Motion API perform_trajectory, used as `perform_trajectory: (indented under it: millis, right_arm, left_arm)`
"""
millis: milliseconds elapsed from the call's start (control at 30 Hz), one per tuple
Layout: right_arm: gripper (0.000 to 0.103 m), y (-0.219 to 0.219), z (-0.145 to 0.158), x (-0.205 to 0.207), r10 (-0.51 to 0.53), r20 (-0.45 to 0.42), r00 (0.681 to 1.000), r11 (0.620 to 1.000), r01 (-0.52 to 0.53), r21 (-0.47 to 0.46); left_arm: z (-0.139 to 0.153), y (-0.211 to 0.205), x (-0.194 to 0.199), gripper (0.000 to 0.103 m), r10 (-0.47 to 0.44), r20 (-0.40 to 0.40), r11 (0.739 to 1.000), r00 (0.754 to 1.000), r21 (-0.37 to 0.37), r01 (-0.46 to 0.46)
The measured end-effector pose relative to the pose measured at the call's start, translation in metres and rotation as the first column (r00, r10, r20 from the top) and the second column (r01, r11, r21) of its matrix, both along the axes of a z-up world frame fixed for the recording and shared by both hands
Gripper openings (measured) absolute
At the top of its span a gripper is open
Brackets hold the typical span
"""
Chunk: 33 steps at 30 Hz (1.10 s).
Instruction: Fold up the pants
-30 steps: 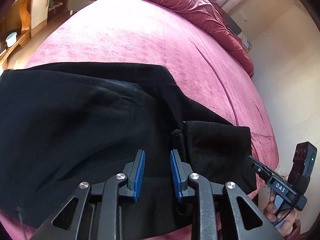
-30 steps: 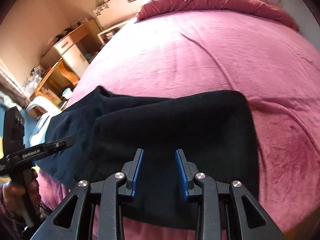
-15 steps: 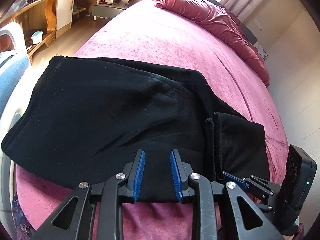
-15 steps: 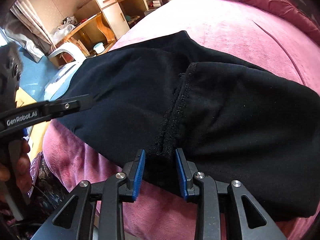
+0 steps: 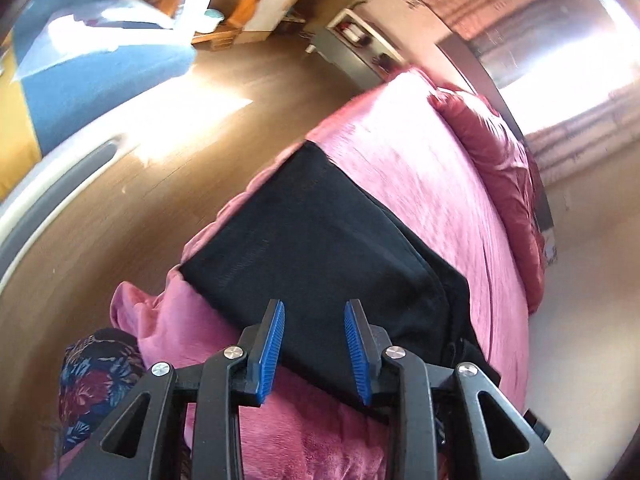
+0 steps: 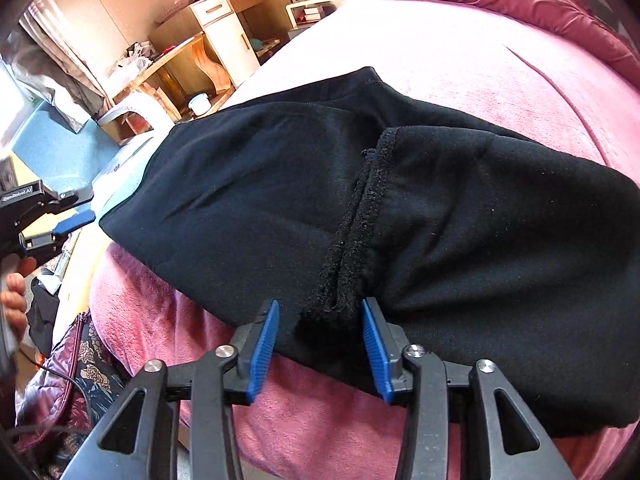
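Observation:
Black pants [image 6: 400, 220] lie folded over on the pink bed cover [image 6: 480, 72], with the ribbed cuffs [image 6: 360, 232] on top. My right gripper [image 6: 320, 352] sits low at the near edge. Its jaws are opening, and the cuff bunch lies between the blue pads without being pinched. My left gripper [image 5: 314, 350] hovers over the pants' left end [image 5: 320, 248], rolled to one side. Its jaws are opening too, and nothing is clamped. In the right wrist view the left gripper [image 6: 60, 216] shows at the far left, off the cloth, held by a hand [image 6: 16, 292].
The bed's left edge drops to a wooden floor [image 5: 160, 200]. A crumpled dark-red duvet [image 5: 508, 168] lies at the bed's far end. A wooden desk [image 6: 200, 60] and a blue seat [image 5: 100, 68] stand beyond the edge. Floral fabric [image 5: 92, 380] shows below the near corner.
My left gripper has swung left along the pants and rolled, so it now faces the bed's edge and the floor. The right gripper's jaws have widened around the cuffs.

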State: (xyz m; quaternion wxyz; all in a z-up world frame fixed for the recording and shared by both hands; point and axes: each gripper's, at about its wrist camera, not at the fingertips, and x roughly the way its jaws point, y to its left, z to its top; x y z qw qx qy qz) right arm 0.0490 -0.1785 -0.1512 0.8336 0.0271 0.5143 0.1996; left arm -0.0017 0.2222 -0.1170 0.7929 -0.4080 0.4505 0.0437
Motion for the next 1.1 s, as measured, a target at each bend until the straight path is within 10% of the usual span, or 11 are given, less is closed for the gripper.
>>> perform_trajectory:
  millis: [233, 567, 867, 1100]
  right_arm:
    - [0.047, 0.005, -0.002, 0.002, -0.013, -0.004, 1.0, 1.0, 0.013, 0.01]
    - [0.047, 0.001, -0.001, 0.004, -0.025, -0.016, 1.0, 1.0, 0.025, 0.019]
    - [0.058, 0.008, -0.002, 0.005, -0.006, -0.015, 1.0, 1.0, 0.006, 0.012]
    - [0.069, 0.017, 0.009, 0.0, 0.031, -0.002, 1.0, 0.999, -0.031, 0.011]
  left_arm:
    - [-0.035, 0.047, -0.021, 0.03, 0.157, -0.061, 0.964, 0.986, -0.209, -0.167]
    - [-0.074, 0.048, -0.003, 0.032, 0.213, -0.159, 0.948, 0.964, -0.204, -0.243]
    - [-0.062, 0.042, 0.016, 0.015, 0.16, -0.052, 0.976, 0.986, -0.14, -0.166]
    - [0.002, 0.006, 0.023, 0.014, -0.024, 0.187, 0.995, 0.982, -0.087, 0.041]
